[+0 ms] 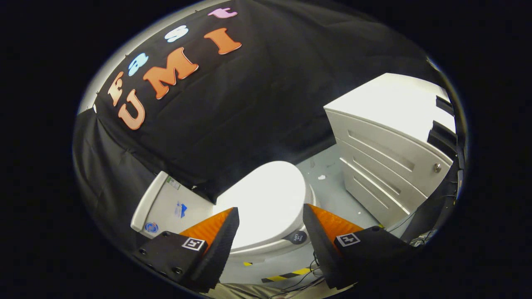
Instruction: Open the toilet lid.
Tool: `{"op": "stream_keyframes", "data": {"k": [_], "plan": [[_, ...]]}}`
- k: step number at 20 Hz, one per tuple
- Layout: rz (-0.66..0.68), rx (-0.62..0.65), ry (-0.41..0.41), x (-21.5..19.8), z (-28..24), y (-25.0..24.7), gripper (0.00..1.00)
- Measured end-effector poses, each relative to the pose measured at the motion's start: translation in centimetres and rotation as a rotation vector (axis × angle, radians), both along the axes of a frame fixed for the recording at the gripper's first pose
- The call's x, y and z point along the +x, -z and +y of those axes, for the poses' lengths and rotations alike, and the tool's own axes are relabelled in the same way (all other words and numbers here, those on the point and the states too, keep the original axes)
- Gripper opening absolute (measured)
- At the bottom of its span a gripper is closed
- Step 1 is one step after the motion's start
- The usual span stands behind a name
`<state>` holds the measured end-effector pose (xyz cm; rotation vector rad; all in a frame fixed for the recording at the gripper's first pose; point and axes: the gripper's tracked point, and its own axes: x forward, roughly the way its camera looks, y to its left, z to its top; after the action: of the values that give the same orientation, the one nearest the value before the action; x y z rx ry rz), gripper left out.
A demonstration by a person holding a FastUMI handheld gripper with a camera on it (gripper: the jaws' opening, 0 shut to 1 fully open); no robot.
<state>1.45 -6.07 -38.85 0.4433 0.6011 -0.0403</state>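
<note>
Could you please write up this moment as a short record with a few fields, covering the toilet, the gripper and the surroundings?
toilet lid: closed, lying flat on the bowl
gripper: open, fingers spread apart, holding nothing
gripper position: above the lid, which shows between the fingers; contact not evident
tank: white, beside the lid, partly under the black cloth
cabinet: white, with drawers, standing beyond the toilet
floor: grey, striped tape and cables near the toilet base

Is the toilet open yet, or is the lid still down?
Not yet. The toilet lid lies flat and closed. The gripper is open with nothing between its fingers, above the lid's front part. Left: get a finger under the lid's front edge and lift it up.
</note>
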Motion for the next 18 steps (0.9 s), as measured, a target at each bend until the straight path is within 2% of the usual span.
{"op": "stream_keyframes", "data": {"k": [9,12,15,18], "plan": [[0.18,0.202,0.002,-0.5,-0.1,11.9,0.98],[0.244,0.207,0.011,-0.6,-0.9,15.6,0.98],[0.275,0.254,0.023,-0.3,-0.8,17.9,0.98],[0.31,0.306,0.032,0.1,-0.6,19.8,0.93]]}}
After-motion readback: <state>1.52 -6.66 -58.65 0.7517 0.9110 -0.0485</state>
